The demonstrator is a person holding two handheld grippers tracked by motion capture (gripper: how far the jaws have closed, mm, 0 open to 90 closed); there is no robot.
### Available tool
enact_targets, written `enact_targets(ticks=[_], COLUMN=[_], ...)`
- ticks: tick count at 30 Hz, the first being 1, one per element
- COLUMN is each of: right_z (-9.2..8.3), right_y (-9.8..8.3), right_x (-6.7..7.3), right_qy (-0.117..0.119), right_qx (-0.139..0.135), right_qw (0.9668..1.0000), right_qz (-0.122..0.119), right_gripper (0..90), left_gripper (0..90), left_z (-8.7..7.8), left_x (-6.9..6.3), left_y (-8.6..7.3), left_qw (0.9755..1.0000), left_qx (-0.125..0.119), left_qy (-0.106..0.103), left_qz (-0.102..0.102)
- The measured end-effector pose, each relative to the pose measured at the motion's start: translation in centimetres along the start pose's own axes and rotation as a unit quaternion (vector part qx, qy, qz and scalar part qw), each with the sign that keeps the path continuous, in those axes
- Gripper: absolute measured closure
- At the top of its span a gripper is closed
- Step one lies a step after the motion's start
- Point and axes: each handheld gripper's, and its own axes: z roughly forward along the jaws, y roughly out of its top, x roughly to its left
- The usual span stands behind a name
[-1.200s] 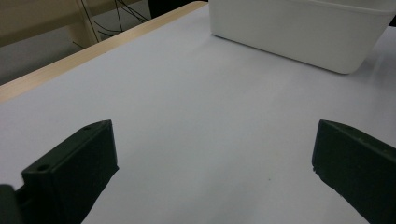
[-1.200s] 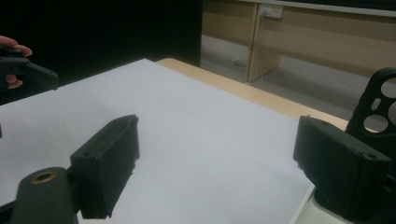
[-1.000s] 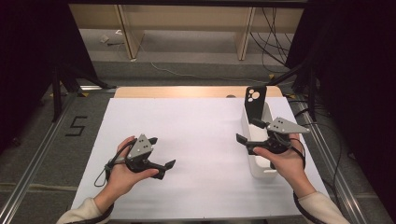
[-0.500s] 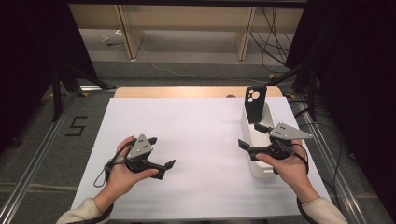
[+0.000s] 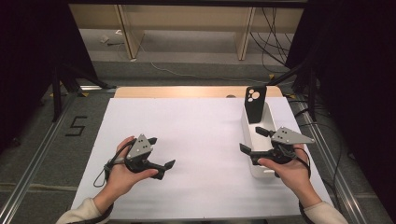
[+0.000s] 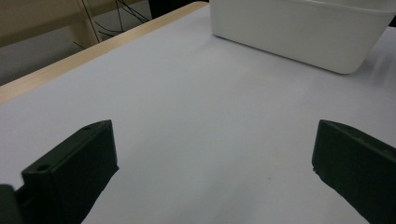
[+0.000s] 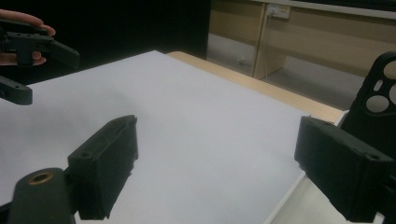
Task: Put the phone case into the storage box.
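Observation:
A black phone case [image 5: 256,103] stands upright against the far end of a long white bin [image 5: 245,122] on the right of the white table [image 5: 196,126]. My right gripper [image 5: 251,140] hovers over the middle of the bin, pointing left, open with nothing between its jaws. In the right gripper view the open jaws [image 7: 215,140] frame bare table, with the phone case [image 7: 378,107] at the right edge. My left gripper [image 5: 162,153] is held low over the table at the left, open and empty. In the left gripper view [image 6: 215,135] the bin [image 6: 299,32] lies ahead.
A wooden strip [image 5: 187,91] borders the table's far edge. Metal rails [image 5: 327,154] run along both sides, with dark curtains beyond. Cables [image 5: 275,37] and wooden furniture legs stand on the floor behind. The other hand's gripper [image 7: 28,51] appears at top left of the right gripper view.
My right gripper has drifted a little toward the near end of the bin. The left gripper has stayed put.

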Motion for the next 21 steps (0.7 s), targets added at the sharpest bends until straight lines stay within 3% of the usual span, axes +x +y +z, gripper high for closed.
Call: enact_targets(ticks=[21], right_z=[-0.56], right_y=[-0.61], right_x=[0.30], right_qy=[0.005], right_qx=[0.001], right_qw=[1.0000], right_qz=[-0.004], right_gripper=[14.5], left_gripper=[0.0], left_z=[0.02], left_x=[0.00], left_y=[-0.02], left_qw=[1.0000], left_qx=[0.000], left_qy=[0.000], left_qz=[-0.001])
